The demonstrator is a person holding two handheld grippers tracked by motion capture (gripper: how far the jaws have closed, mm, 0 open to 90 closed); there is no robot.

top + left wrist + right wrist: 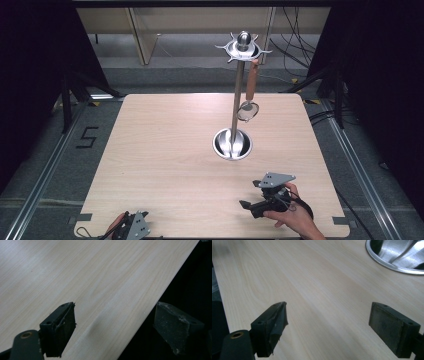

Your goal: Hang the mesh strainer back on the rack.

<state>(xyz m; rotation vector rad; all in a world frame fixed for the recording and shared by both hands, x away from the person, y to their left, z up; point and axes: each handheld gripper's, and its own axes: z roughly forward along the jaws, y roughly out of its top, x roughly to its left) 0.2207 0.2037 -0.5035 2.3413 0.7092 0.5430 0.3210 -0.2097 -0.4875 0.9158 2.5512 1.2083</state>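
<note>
Both claws agape; right claw (251,198) near stand (233,144).

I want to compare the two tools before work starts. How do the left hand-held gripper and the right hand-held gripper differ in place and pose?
The left hand-held gripper sits at the table's near left corner, at the edge; the right hand-held gripper sits farther in, nearer the metal stand's base. The left one looks over the table edge; the right one faces the wood and the base's rim. Both have their jaws wide apart and hold nothing.
</note>
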